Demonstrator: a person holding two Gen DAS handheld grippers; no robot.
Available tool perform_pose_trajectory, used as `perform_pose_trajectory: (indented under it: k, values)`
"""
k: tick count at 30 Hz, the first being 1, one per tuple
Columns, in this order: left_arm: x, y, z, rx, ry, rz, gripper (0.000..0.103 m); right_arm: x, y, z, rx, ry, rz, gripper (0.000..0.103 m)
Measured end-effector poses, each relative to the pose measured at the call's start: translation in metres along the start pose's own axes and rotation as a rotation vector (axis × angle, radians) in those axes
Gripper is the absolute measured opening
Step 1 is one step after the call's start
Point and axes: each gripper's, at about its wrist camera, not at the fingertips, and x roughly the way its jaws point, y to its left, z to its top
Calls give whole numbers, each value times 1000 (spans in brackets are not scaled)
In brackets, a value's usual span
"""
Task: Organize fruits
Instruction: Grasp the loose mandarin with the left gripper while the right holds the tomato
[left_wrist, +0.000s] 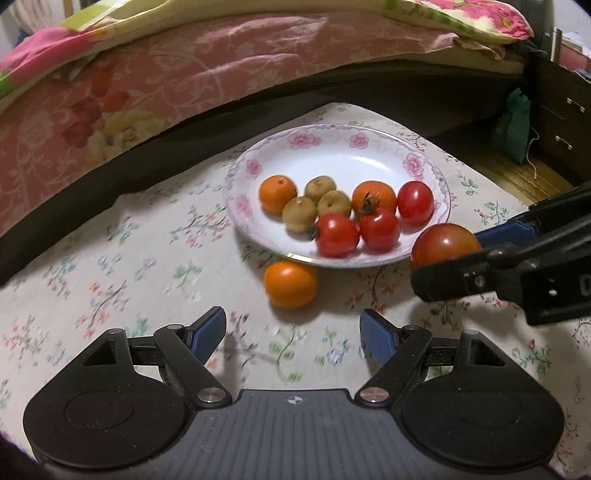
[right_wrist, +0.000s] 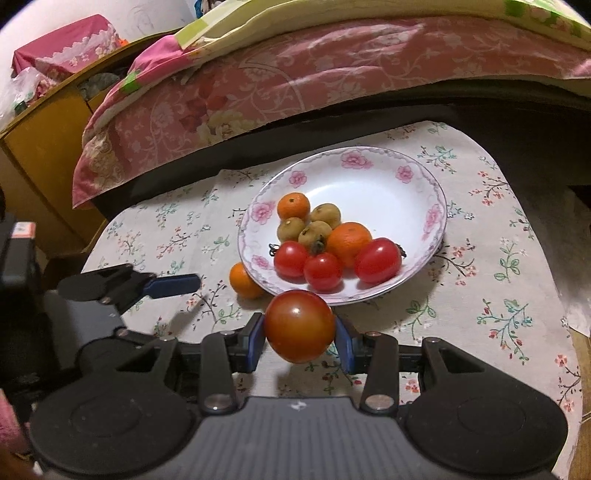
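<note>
A white flowered plate (left_wrist: 343, 155) (right_wrist: 369, 177) on the floral tablecloth holds three red tomatoes, two oranges and three small brown fruits. One loose orange (left_wrist: 290, 283) (right_wrist: 243, 278) lies on the cloth against the plate's near rim. My right gripper (right_wrist: 300, 328) is shut on a reddish-brown tomato (right_wrist: 299, 325) (left_wrist: 445, 245), held just short of the plate's near edge. My left gripper (left_wrist: 293, 328) is open and empty, just behind the loose orange; it also shows in the right wrist view (right_wrist: 173, 284).
A bed with a pink floral cover (left_wrist: 147, 85) runs along the table's far side. A yellow wooden cabinet (right_wrist: 44, 155) stands at the left. Dark drawers (left_wrist: 565, 122) and a green bag (left_wrist: 511, 125) are at the far right.
</note>
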Motion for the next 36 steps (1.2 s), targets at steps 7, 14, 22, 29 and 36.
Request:
perform_pose_trajectory:
  k: [7,14,22,29,36]
  values:
    - [12,-1,6,12,-43,12,69,0,-6,1,10,0,-3,41]
    - [10,-2,3,-4,-52,13,42,0,-10,1,17,-3,-9,41]
    - [-8,3,-11,-6,5,28,42,8,-8,-5,-9,35,-21,41]
    - [-42,0,-42,-56,80,70,43,19,14,-21,-147,74,-62,42]
    - [-60,-3,-64,-168,85,152,46,19,41,-35,-294,51,-93,42]
